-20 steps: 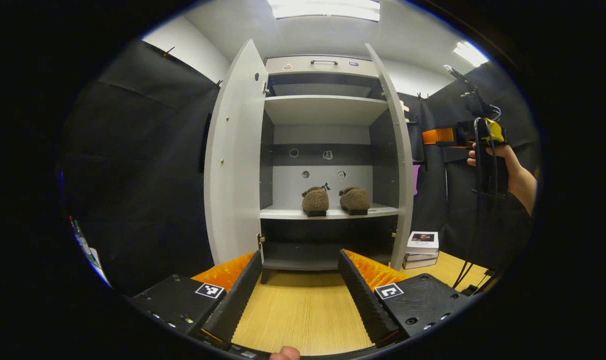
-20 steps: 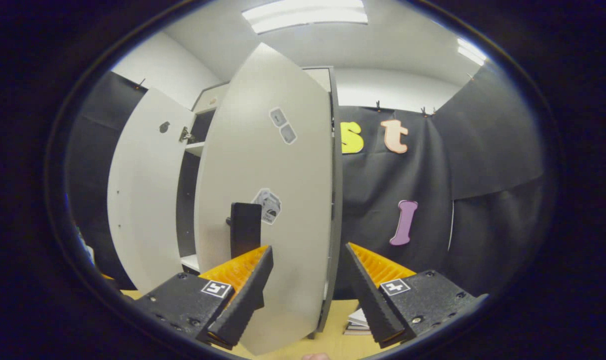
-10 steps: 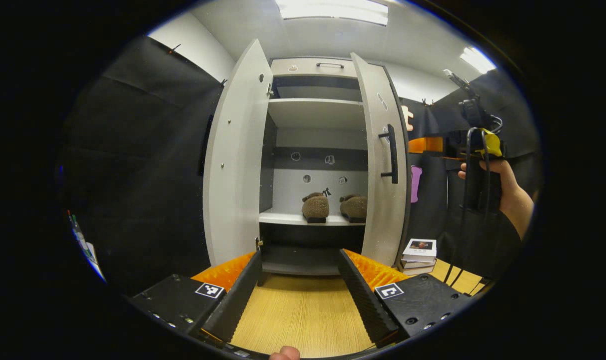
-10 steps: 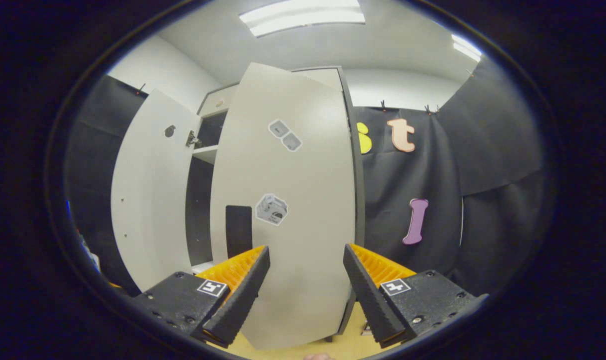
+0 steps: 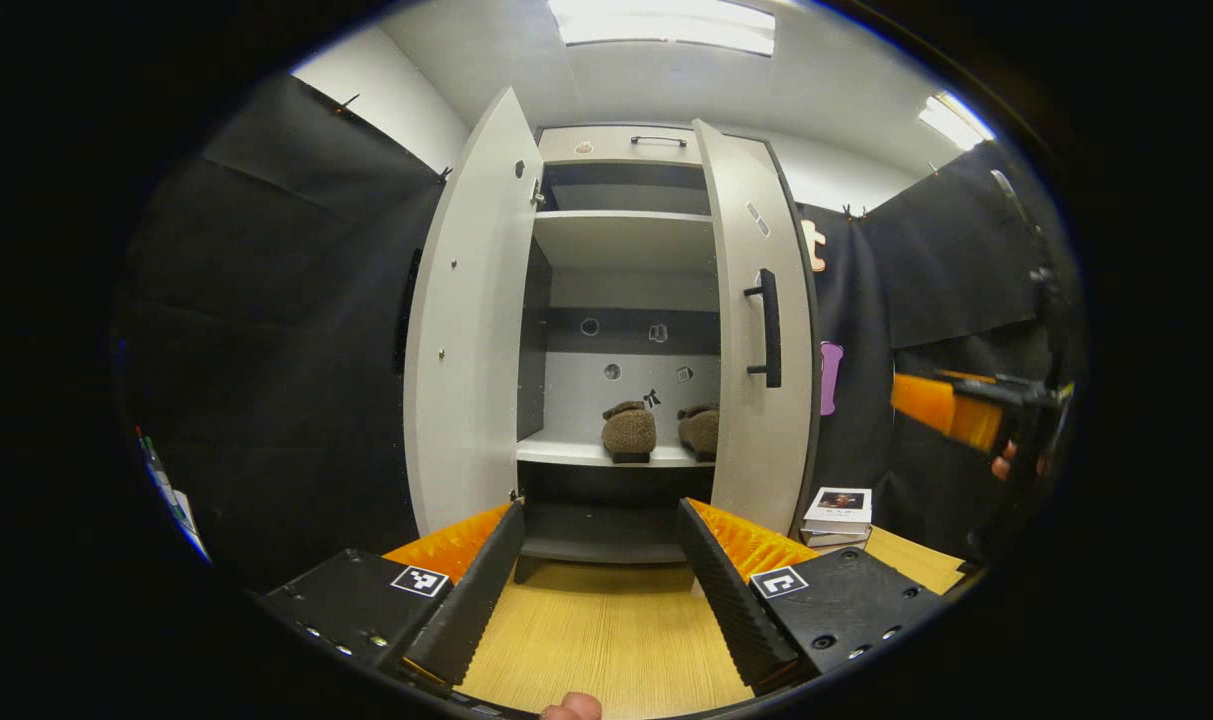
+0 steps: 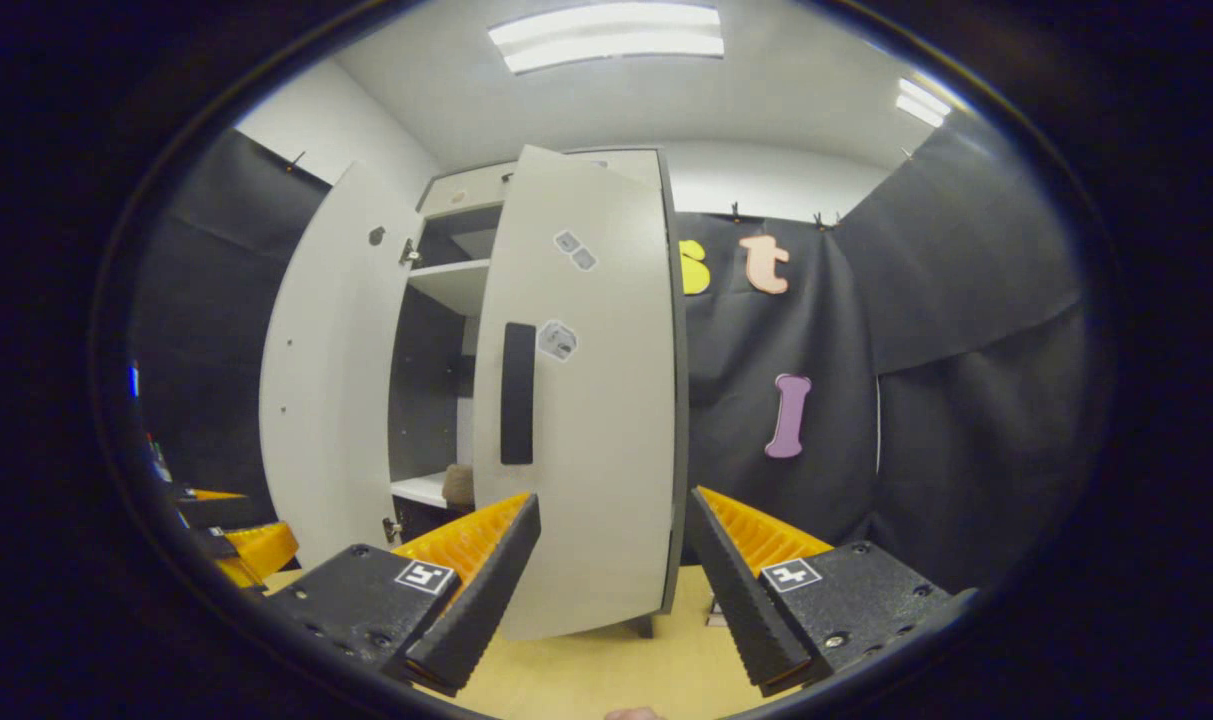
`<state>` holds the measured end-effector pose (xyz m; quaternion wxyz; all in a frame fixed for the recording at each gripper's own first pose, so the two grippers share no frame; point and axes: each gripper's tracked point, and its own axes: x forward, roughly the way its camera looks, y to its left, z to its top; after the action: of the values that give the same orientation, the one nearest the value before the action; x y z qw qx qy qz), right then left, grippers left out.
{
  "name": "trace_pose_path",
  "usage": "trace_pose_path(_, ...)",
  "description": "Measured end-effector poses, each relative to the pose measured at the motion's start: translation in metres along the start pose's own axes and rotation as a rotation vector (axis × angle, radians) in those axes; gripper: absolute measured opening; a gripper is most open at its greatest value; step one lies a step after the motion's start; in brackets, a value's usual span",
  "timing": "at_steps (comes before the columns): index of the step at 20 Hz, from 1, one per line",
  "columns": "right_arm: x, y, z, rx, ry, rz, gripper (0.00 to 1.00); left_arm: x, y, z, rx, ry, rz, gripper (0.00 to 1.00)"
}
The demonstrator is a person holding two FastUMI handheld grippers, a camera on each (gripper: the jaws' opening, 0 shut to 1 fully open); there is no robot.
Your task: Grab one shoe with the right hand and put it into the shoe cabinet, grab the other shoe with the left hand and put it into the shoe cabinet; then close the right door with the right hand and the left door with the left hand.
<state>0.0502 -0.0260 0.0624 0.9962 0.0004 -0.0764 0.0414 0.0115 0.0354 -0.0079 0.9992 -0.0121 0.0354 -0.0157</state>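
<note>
Both shoes (image 5: 631, 433) sit on the shoe cabinet (image 5: 621, 225) shelf, right door (image 5: 756, 330) half-swung, left door (image 5: 466, 320) open at 9 o'clock. Left gripper (image 5: 598, 585) and right gripper (image 6: 611, 580) both gape wide, holding nothing.

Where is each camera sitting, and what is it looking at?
Left gripper view: rides the left tool, faces the open shoe cabinet and shoes; a fingertip shows below.
Right gripper view: rides the right tool, faces the right door.
Both share that door and the left door.
</note>
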Motion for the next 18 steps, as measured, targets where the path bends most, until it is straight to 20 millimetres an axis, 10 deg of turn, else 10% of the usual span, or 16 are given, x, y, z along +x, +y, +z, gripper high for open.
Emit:
trace_pose_path(5, -0.043, 0.006, -0.074, 0.048, 0.091, -0.052, 0.96, 0.002, -0.003, 0.005, -0.054, 0.0, -0.014, 0.94)
trace_pose_path(9, -0.044, 0.007, -0.089, 0.031, 0.133, -0.051, 0.97, 0.003, 0.017, 0.032, -0.096, -0.041, 0.013, 0.99)
trace_pose_path(13, -0.034, 0.007, -0.086, 0.013, 0.136, -0.04, 0.97, 0.005, 0.089, 0.086, -0.111, -0.151, 0.127, 0.99)
trace_pose_path(18, -0.025, 0.023, -0.081, 0.004, 0.134, -0.003, 0.96, 0.025, 0.185, 0.104, -0.146, -0.176, 0.246, 0.99)
